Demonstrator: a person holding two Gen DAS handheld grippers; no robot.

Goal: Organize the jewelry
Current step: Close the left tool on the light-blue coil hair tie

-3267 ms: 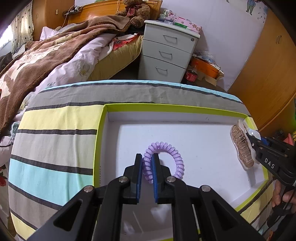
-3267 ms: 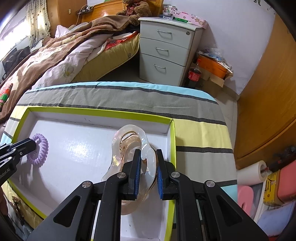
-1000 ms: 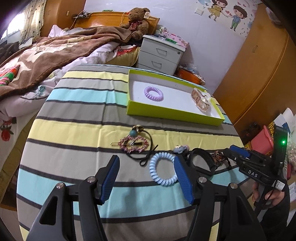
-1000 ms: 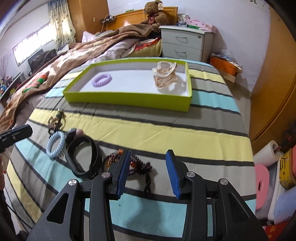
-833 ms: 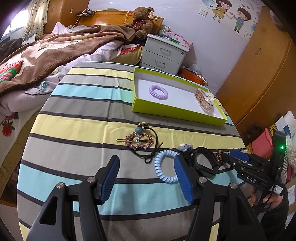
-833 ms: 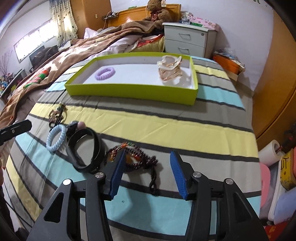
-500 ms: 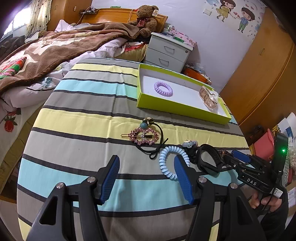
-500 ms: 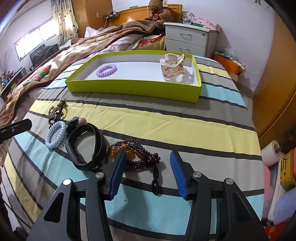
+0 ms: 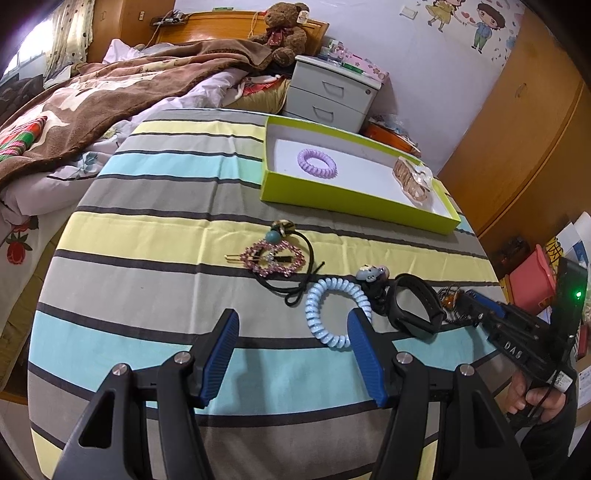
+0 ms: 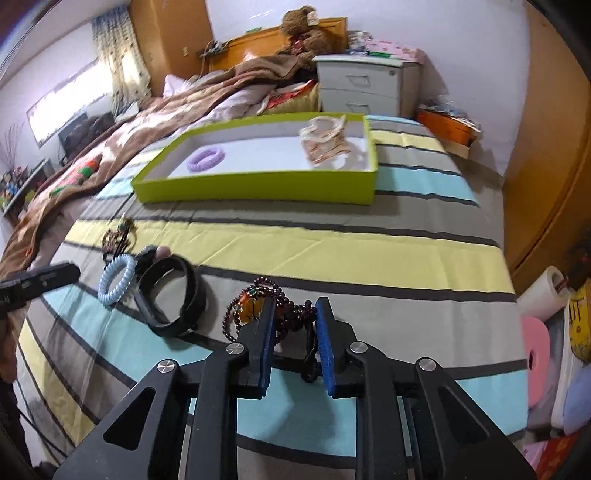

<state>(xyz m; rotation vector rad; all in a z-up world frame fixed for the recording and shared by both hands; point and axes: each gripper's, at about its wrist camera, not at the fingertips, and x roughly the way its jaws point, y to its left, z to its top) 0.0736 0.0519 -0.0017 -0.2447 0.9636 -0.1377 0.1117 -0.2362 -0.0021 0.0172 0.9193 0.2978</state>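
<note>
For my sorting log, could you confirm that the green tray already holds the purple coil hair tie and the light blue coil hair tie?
Not quite. The green tray holds the purple coil hair tie and a translucent claw clip; the light blue coil hair tie lies on the striped cloth, as the left wrist view shows.

A teddy bear (image 9: 284,27) is sitting against the wooden headboard (image 9: 221,26), and a brown blanket (image 9: 110,88) is lying rumpled over the bed. A white two-drawer nightstand (image 9: 330,96) is standing beside the bed, with a pink box (image 10: 391,46) lying on top. A cartoon wall sticker (image 9: 461,20) is showing on the white wall, next to a wooden wardrobe (image 9: 524,122). A paper towel roll (image 10: 543,291) is lying on the floor by a pink roll (image 10: 535,354).
</note>
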